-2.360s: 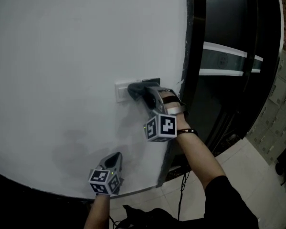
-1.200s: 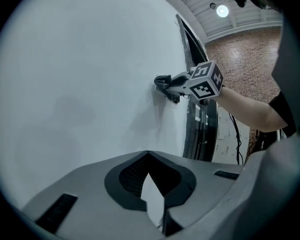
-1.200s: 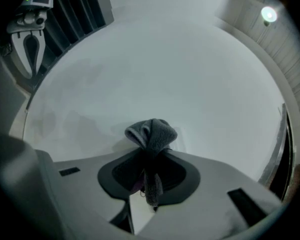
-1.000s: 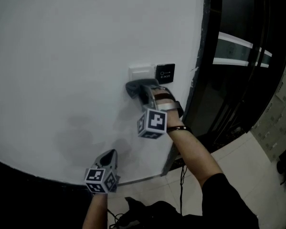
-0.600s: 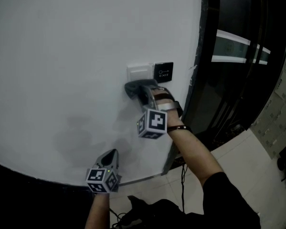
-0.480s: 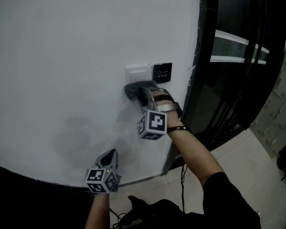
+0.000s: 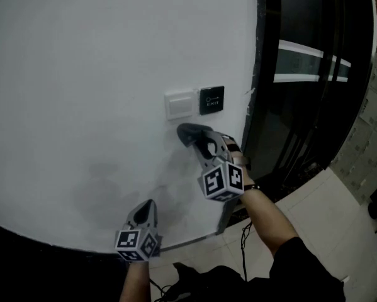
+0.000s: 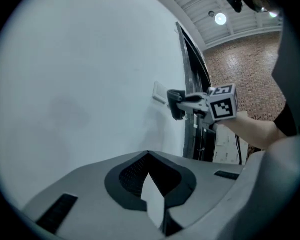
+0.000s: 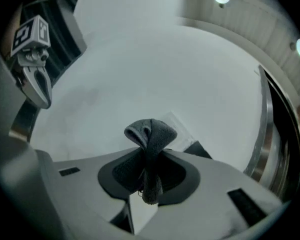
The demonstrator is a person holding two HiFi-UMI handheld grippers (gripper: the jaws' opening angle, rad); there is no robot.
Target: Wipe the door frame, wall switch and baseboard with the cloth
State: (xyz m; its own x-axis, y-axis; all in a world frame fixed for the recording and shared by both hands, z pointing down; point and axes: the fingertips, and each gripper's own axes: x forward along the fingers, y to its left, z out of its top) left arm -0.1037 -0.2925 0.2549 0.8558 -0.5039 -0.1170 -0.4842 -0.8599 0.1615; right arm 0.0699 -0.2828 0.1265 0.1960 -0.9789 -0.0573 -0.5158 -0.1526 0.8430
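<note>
While cloth [image 7: 189, 131] is clamped in right hand-held gripper [image 7: 198, 138] just below wall switch [image 7: 180, 104], w/ left hand-held gripper [image 7: 148, 204] closed & empty, baseboard [image 7: 188, 239] is judged undone.

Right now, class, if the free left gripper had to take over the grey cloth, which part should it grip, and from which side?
Probably the rounded fold of the cloth bulging past the fingers of the right gripper: it is the biggest free part. Come from the wall side, ahead of the tips; the left gripper, now shut, must open first.
</note>
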